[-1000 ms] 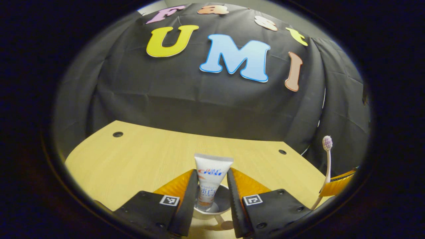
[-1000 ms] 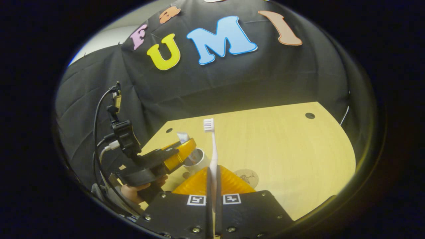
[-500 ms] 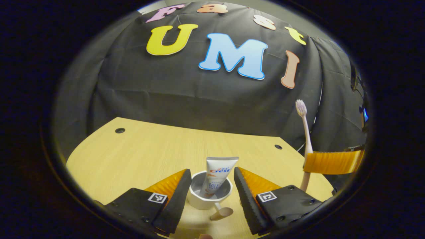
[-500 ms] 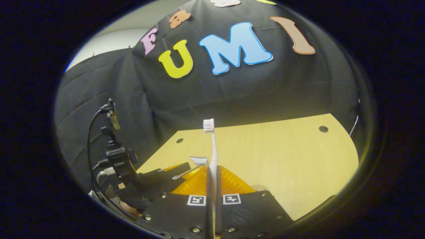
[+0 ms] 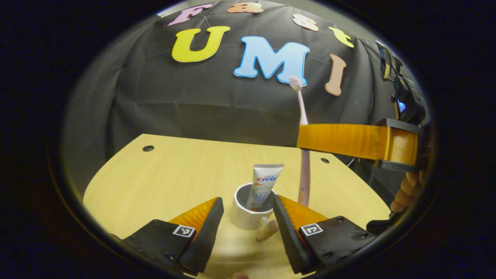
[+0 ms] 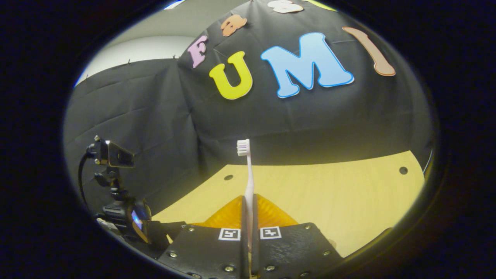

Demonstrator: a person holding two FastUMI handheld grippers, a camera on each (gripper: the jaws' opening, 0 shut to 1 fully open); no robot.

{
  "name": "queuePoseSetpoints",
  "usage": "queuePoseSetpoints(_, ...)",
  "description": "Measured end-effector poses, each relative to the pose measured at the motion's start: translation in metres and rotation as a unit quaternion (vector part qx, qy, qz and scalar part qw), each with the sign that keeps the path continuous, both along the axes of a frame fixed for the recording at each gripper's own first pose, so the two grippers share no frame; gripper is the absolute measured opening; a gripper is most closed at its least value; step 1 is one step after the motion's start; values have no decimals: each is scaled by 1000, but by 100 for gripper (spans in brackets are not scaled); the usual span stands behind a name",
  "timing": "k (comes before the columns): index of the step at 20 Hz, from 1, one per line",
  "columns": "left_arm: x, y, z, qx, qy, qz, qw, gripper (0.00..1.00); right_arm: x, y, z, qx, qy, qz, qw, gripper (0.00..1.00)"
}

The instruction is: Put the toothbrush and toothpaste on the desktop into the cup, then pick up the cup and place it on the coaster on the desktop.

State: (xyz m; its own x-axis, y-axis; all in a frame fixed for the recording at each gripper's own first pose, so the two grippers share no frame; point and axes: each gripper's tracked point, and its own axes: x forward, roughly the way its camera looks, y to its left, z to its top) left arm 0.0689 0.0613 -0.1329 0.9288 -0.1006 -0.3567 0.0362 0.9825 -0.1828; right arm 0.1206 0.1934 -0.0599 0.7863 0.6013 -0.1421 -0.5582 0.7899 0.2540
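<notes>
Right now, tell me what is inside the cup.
In the left gripper view, the toothpaste stands inside the cup, leaning on its far rim. The cup's wall covers the tube's lower end and the cup's bottom. The toothbrush is not in it yet.

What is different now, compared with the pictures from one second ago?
The left hand-held gripper let go of the toothpaste, now standing in the cup, and backed off. The right hand-held gripper carried the toothbrush toward the cup. Its grip is unchanged.
</notes>
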Motion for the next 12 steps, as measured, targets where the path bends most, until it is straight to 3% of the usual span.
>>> queuePoseSetpoints(12,-32,17,-36,-43,53,-9,998,83,36,41,-28,-43,-43,-4,998,4)
